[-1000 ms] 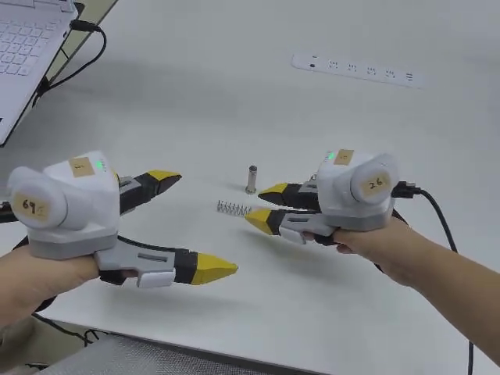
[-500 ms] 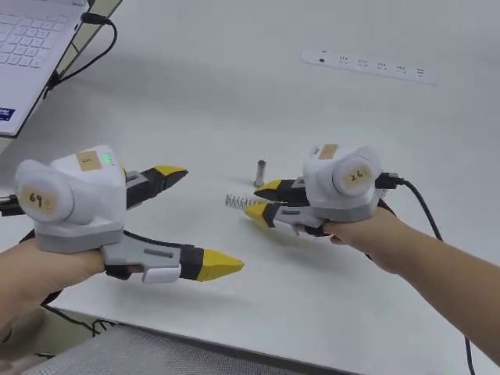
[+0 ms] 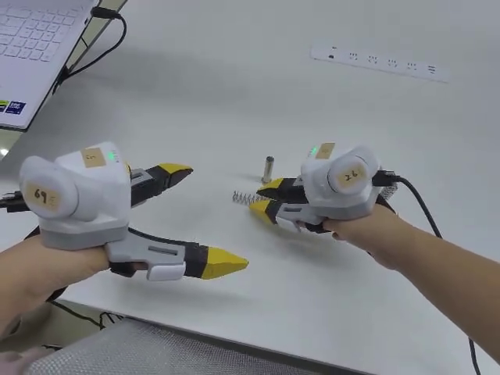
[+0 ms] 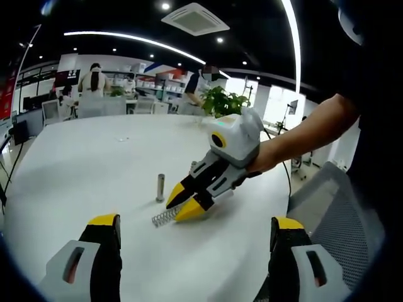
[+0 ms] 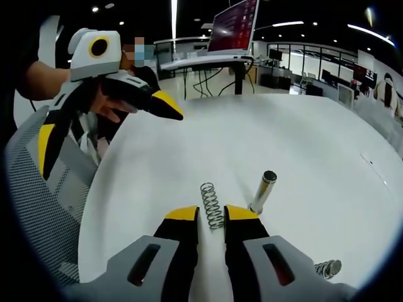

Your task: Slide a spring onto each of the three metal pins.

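A short metal pin (image 3: 269, 166) stands upright on the white table (image 3: 234, 94). A small spring (image 3: 244, 198) lies flat just left of and in front of it. My right gripper (image 3: 266, 198) reaches in from the right, and its yellow tips are closed to a narrow gap on the spring's near end (image 5: 213, 211), with the pin (image 5: 262, 190) just to the right of the jaws. My left gripper (image 3: 205, 217) hovers at the front left, wide open with nothing held. In the left gripper view (image 4: 195, 223) the spring (image 4: 165, 216) and pin (image 4: 160, 187) lie ahead. Another spring (image 5: 327, 268) lies at the lower right.
A laptop (image 3: 31, 47) with a black cable (image 3: 101, 43) sits at the far left. A white power strip (image 3: 383, 62) lies at the back right. The table's front edge and a grey mesh chair (image 3: 141, 351) are close below the left gripper.
The right gripper's jaws have narrowed from clearly apart to closed on the spring's end. The left gripper has stayed wide open. The head camera has shifted a little.
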Available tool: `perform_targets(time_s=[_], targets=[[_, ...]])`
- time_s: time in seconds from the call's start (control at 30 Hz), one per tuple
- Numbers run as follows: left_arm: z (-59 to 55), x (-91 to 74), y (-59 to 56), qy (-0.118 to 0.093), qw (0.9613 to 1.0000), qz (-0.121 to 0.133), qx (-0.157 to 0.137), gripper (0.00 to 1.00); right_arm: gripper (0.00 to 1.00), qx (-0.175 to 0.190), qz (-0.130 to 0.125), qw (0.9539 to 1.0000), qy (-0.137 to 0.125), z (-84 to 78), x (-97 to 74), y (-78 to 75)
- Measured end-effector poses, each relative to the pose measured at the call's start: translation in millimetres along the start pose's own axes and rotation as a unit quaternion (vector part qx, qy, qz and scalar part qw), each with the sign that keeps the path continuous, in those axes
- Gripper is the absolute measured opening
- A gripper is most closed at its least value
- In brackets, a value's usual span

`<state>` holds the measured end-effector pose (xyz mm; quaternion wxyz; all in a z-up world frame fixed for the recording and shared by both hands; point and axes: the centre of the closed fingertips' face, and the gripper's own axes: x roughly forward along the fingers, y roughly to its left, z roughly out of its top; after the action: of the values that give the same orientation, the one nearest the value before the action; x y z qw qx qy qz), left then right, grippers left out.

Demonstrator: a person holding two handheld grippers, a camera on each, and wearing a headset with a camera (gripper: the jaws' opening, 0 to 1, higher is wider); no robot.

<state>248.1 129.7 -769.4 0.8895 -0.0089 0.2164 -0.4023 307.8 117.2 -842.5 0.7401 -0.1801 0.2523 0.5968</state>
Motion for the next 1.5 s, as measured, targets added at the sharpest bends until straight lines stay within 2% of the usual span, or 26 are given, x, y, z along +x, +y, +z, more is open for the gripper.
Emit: perform_targets(time_s=[0.4, 0.67, 0.77, 0.9, 0.97, 1.13, 1.23, 1.4, 1.5], targets=[[-0.3, -0.6, 0.4, 0.0, 1.0, 0.001, -0.002, 0.96, 0.09, -0.003, -0.005, 0.9999, 0.014, -7.3, 2.8, -1.9], [-0.2, 0.4, 0.2, 0.001, 1.0, -0.001, 0.0, 0.96, 0.08, -0.021, -0.006, 0.9995, 0.022, -9.4, 2.7, -1.8], [0.7, 1.4, -0.4, 0.001, 1.0, -0.002, 0.002, 0.96, 0.08, -0.01, -0.008, 0.9997, 0.019, -9.1, -0.4, -1.6], [1.3, 4.0, -1.4, 0.005, 0.9999, -0.006, 0.009, 0.96, 0.08, -0.011, -0.003, 0.9998, 0.014, -7.6, -7.5, 1.6], [2.5, 7.5, -3.0, 0.011, 0.9997, -0.01, 0.021, 0.96, 0.08, -0.014, -0.005, 0.9998, 0.011, -6.9, -16.0, 1.4], [9.8, 13.8, -5.4, 0.008, 0.9994, -0.018, 0.028, 0.96, 0.08, -0.014, -0.004, 0.9999, 0.004, -5.0, -31.8, 2.8], [15.0, 18.6, -8.9, 0.007, 0.999, -0.026, 0.036, 0.95, 0.08, -0.014, -0.006, 0.9999, -0.005, -2.8, -44.8, 2.4], [15.9, 24.9, -14.1, 0.014, 0.9981, -0.036, 0.048, 0.95, 0.08, -0.002, -0.011, 0.9997, -0.021, 2.0, -65.3, -0.8], [16.7, 27.3, -20.1, 0.019, 0.9973, -0.045, 0.056, 0.94, 0.08, -0.017, -0.011, 0.9996, -0.017, 0.7, -75.8, 0.5]])
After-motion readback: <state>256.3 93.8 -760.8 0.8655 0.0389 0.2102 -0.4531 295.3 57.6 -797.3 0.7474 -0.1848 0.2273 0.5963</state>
